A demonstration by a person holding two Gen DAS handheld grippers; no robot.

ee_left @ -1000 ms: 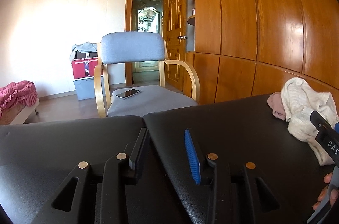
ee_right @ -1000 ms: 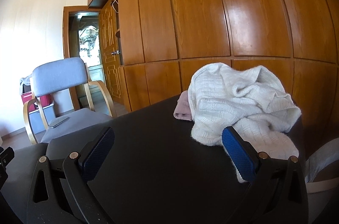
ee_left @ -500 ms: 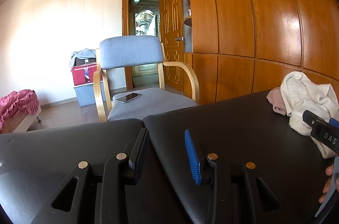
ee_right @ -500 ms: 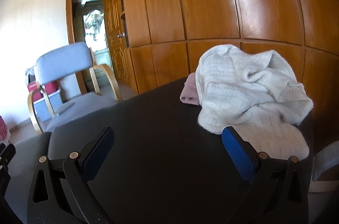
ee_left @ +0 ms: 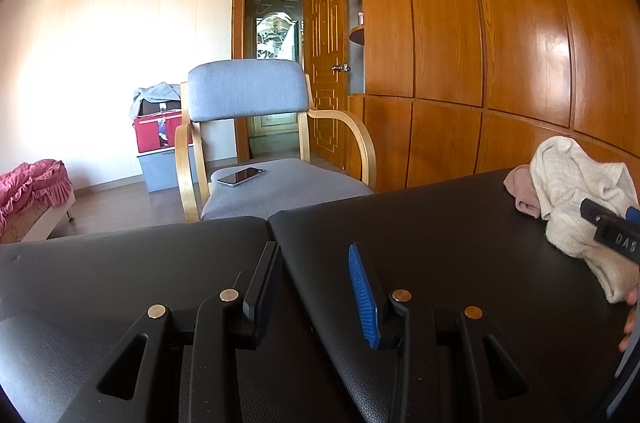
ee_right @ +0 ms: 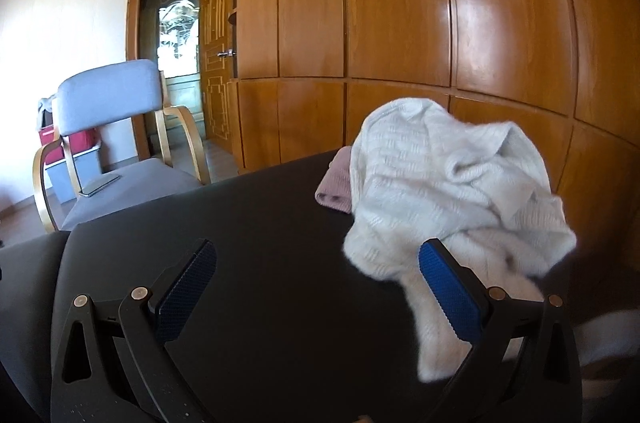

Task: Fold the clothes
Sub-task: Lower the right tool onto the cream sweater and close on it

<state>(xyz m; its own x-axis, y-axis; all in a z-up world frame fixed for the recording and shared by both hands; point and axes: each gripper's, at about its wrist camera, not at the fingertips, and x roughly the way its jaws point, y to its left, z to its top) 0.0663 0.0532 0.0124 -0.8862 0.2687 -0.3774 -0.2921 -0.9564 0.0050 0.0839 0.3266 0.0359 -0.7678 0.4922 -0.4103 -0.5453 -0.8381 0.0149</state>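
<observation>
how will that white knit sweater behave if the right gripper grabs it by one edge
The white knit sweater lies crumpled in soft folds, so it will likely sag and trail. Its fuzzy knit should grip the right gripper's ribbed pads. It may drag the pink garment that touches it.

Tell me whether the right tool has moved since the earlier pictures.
Yes. In the left wrist view the right tool now sits higher against the white sweater, and in its own view the sweater looms closer, so it has advanced toward the heap.
</observation>
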